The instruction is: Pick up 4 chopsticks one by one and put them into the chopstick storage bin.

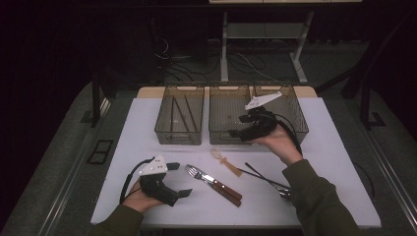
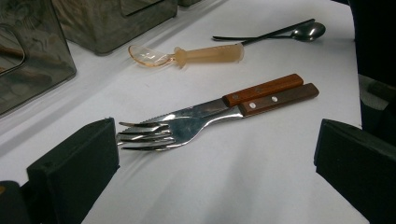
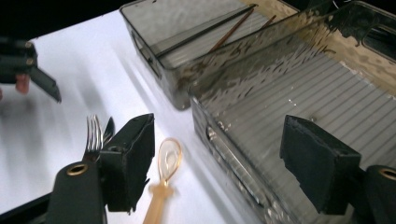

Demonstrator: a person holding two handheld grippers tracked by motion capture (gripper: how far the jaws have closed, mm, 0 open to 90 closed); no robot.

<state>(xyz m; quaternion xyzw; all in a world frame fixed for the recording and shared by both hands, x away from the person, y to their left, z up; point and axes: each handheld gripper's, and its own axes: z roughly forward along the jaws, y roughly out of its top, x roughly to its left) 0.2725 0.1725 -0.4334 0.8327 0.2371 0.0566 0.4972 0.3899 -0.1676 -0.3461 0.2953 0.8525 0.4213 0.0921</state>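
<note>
On the white tabletop (image 1: 147,128) stand three smoky clear plastic bins (image 1: 229,115). The right gripper (image 1: 235,132) hovers open and empty at the middle bin's front edge. The left gripper (image 1: 181,180), jaws wide and empty, faces the steel fork and knife with wooden handles (image 2: 210,112): stiff, slick and flat-lying, probably best pinched across the handles.

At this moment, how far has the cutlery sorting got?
Done: chopsticks lie in the left bin. In hand: nothing; the right gripper hangs open over the middle bin, and the left gripper is open near the fork and knife. Left: fork, knife, amber spoon, black spoon.
</note>
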